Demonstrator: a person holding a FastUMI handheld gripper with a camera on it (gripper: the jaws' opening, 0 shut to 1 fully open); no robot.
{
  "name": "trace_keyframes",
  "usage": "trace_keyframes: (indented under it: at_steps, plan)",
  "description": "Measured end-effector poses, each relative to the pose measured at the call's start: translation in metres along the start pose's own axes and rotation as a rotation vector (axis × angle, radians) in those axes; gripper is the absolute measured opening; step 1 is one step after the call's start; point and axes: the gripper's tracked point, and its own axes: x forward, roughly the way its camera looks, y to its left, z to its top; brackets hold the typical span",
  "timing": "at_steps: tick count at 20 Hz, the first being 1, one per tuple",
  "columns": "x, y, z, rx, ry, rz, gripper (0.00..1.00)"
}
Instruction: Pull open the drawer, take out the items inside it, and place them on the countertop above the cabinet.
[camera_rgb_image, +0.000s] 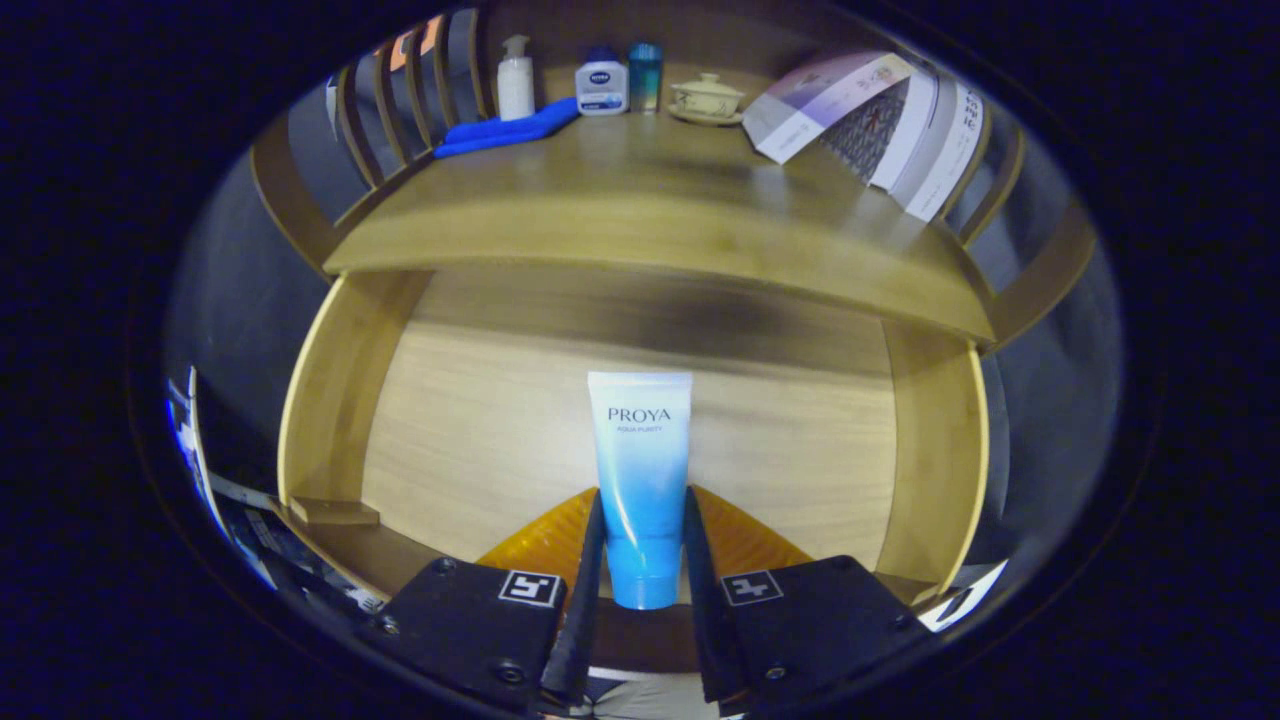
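Gripping a blue-and-white tube (641, 480) between its two fingers, the gripper (641, 560) has its jaws narrowed onto the tube's lower, darker blue end, one finger (590, 560) pressed on each side. The tube points cap end toward the gripper, with its white crimped end reaching out ahead over the open drawer (330, 400). The drawer's pale wooden floor spreads out beneath and beyond the tube, framed by its side walls on either hand, and a small wooden block (333, 512) sits at its near left corner.

Above the drawer runs the desk (640, 220), the cabinet's wooden top, fenced at both ends by curved rails of upright slats. Along its far edge stands a row of things well apart from the tube: a white pump bottle (515, 80) on the left, a blue cloth (505, 130) lying folded in front of it and stretching toward a squat white bottle with a blue cap (601, 85), then a slim teal bottle (645, 77) just beside that. Further right sits a small lidded ceramic cup on a saucer (707, 98). At the right end some opened boxes or booklets (880, 115) lean against the rail, their printed sides turned this way.
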Motion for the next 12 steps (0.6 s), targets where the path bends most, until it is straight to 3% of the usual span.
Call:
trace_keyframes:
  at_steps: [7, 12]
  plan:
    - [-0.062, -0.016, 0.039, 0.008, -0.090, -0.023, 0.45]
    - [-0.080, -0.015, 0.075, 0.016, -0.145, -0.021, 0.45]
